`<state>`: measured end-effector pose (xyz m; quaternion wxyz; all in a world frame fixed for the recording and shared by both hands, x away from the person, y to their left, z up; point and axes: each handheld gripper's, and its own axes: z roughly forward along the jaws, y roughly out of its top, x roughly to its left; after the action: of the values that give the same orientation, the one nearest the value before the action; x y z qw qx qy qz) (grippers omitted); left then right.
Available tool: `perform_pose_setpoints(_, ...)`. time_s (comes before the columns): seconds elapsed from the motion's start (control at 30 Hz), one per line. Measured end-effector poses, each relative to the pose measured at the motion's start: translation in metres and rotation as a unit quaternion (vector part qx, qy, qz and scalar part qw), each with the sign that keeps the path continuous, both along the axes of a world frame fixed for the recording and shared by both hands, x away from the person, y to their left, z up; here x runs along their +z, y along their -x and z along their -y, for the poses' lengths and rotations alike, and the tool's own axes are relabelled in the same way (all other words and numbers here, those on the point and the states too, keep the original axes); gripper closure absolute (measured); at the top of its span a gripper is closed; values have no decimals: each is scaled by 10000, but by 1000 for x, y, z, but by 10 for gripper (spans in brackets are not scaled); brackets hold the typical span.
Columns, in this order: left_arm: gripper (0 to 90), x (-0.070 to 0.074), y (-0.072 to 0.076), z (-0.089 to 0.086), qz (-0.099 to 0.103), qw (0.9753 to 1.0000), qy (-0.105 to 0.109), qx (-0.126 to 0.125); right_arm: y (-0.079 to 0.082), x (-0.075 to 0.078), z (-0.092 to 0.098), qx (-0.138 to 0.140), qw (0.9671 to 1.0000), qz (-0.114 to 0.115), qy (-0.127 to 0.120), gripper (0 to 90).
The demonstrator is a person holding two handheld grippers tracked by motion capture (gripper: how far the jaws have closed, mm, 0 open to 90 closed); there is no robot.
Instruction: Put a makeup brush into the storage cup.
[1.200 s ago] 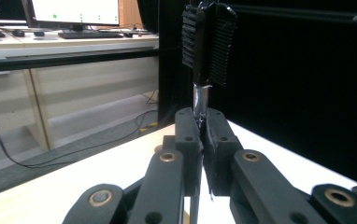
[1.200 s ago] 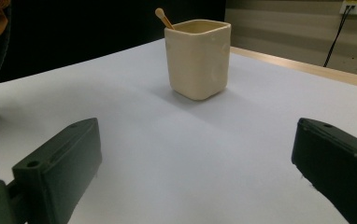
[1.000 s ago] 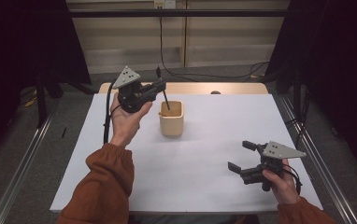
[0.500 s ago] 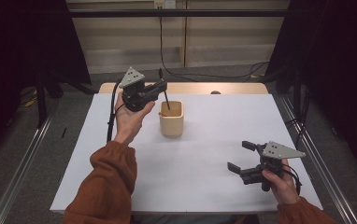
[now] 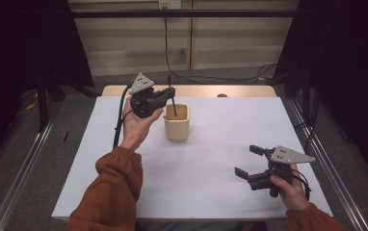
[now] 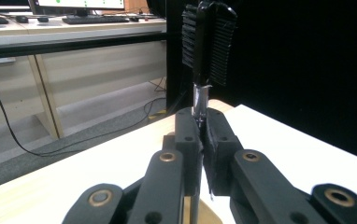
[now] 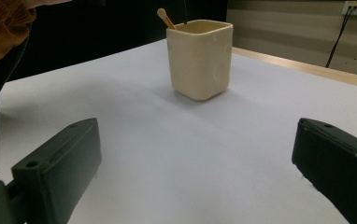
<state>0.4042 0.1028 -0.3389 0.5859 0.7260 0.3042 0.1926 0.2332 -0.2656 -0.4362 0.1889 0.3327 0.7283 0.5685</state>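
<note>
A cream square cup (image 5: 177, 127) (image 7: 200, 60) stands on the white table sheet (image 5: 206, 192), left of centre toward the back. My left gripper (image 5: 171, 92) (image 6: 200, 128) hovers just left of and above the cup, shut on the thin handle of a black brush (image 5: 171, 98). The brush stands nearly upright, bristled head (image 6: 209, 39) up, and its lower end dips inside the cup. A wooden stick with a rounded tip (image 7: 164, 17) leans out of the cup. My right gripper (image 5: 247, 160) (image 7: 195, 177) rests low at the front right, open, with nothing between its jaws.
The wooden tabletop edge (image 5: 240, 91) shows beyond the sheet at the back. Metal rails (image 5: 23, 163) run along both sides of the table. Cables (image 5: 172, 53) lie on the floor behind. An orange sleeve (image 5: 112, 192) reaches across the left front.
The left gripper has shifted slightly toward the cup with the brush, whose lower end now sits a little deeper in it. The right gripper has stayed put.
</note>
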Motion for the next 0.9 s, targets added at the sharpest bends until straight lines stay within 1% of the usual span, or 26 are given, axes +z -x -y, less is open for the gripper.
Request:
perform_pose_setpoints(0.07,856,-3,-1,1,-41,10000,-34,12,0,0,0,0,10000,-5,0,10)
perform_pose_setpoints(0.2,856,-10,-2,2,-55,9999,-102,8,0,0,0,12,10000,10,-6,10)
perform_pose_setpoints(0.23,856,-11,-2,2,-60,9999,-149,-1,0,0,0,11,10000,9,-2,10)
perform_pose_setpoints(0.43,856,-19,-1,2,-98,9998,-173,-5,0,0,0,7,10000,8,2,10)
perform_pose_setpoints(0.47,856,-20,-1,2,-130,9998,-167,-16,0,0,0,6,10000,4,-3,10)
perform_pose_setpoints(0.5,856,-21,-1,2,-132,9997,-200,-7,0,0,0,5,10000,4,-1,10)
perform_pose_setpoints(0.57,856,-23,-1,3,-158,9998,-154,-15,0,0,0,9,10000,5,-9,11)
perform_pose_setpoints(0.9,856,-33,-2,6,-226,9995,-221,-28,1,0,0,21,10000,3,-6,11)
